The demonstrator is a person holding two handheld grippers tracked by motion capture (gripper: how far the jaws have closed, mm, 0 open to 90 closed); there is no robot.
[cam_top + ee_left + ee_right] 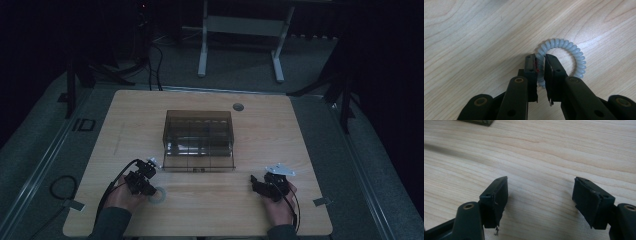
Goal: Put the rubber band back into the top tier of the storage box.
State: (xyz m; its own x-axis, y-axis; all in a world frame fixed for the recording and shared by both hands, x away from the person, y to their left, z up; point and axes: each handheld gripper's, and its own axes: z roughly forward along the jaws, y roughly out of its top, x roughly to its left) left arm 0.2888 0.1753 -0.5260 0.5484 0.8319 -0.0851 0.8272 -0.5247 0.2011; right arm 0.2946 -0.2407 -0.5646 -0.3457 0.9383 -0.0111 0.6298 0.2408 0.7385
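Observation:
A pale blue-grey spiral hair tie point(564, 53) lies as a ring on the wooden table point(474, 37). In the left gripper view my left gripper point(540, 61) has its two black jaws pinched onto the ring's near-left side, with the coil squeezed between the pads. From above, the left gripper point(150, 189) sits at the table's front left, the hair tie point(159, 195) just beside it. My right gripper point(540, 186) hovers low over bare wood with its jaws wide apart and nothing between them. In the high view the right gripper point(261, 186) is at the front right.
A smoky translucent drawer box point(199, 139) stands in the middle of the table point(260, 135), its front facing me. A small round grommet point(238, 107) sits behind it. A desk frame point(240, 40) stands on the floor beyond the table.

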